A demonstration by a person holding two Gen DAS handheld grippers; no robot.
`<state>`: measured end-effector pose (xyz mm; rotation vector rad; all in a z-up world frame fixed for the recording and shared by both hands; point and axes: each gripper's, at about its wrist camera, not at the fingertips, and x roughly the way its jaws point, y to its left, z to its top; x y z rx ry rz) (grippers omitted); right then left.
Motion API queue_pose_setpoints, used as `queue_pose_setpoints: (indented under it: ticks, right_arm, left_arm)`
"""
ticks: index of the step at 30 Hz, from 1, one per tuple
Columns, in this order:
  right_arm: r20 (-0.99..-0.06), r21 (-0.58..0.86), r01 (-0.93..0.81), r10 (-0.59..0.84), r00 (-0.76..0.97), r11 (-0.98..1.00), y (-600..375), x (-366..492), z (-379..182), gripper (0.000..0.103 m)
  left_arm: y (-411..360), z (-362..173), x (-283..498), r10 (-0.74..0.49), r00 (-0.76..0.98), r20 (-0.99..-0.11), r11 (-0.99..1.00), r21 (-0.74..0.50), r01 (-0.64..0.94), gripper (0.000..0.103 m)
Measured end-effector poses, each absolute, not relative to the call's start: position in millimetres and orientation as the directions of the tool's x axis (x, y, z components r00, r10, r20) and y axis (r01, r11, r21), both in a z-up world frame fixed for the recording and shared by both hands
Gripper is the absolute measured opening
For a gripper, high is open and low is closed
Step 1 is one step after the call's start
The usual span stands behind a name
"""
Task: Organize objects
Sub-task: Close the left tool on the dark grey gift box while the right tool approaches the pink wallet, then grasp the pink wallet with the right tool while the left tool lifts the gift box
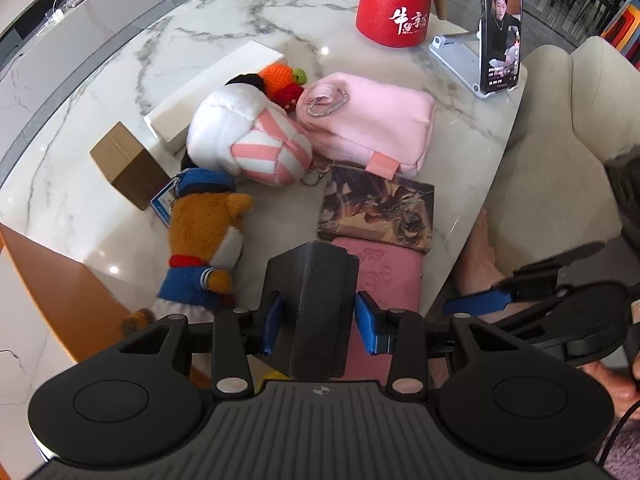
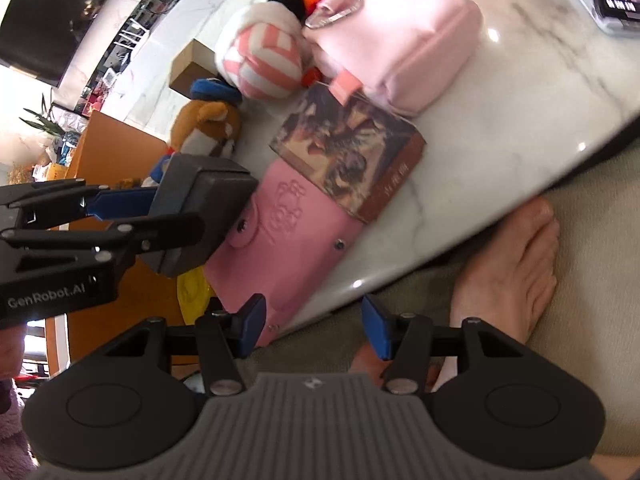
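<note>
My left gripper (image 1: 318, 326) is shut on a dark grey box (image 1: 316, 304) and holds it above the near table edge; the box also shows in the right wrist view (image 2: 200, 208). Under it lies a pink wallet (image 1: 380, 276), with a printed card box (image 1: 378, 210) just beyond. A brown plush in blue clothes (image 1: 208, 236) lies to the left. A white and pink striped plush (image 1: 248, 136) and a pink pouch (image 1: 372, 124) lie further back. My right gripper (image 2: 312, 330) is open and empty, off the table edge near the pink wallet (image 2: 280, 252).
A brown carton (image 1: 128, 164) and a white box (image 1: 216, 88) sit at the left on the marble table (image 1: 80, 112). A red mug (image 1: 394, 8) and a phone on a stand (image 1: 500, 28) stand at the back right. A beige cushion (image 1: 560, 152) and a bare foot (image 2: 516, 264) are beside the table.
</note>
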<state>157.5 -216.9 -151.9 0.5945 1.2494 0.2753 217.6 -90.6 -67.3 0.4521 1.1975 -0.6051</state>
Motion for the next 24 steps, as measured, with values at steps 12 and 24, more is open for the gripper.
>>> queue_pose_setpoints:
  ticks: [12,24]
  right_arm:
    - [-0.721,0.690,0.267,0.612,0.325,0.673,-230,156,-182,0.061]
    - [-0.693,0.672,0.110,0.569,0.441,0.733,-230,148,-128,0.020]
  left_arm:
    - [-95,-69,213,-0.217,0.238,-0.947,0.774,-0.018,0.633,0.046]
    - [-87,-66,209,-0.249,0.254,-0.935,0.816,-0.062,0.574,0.045]
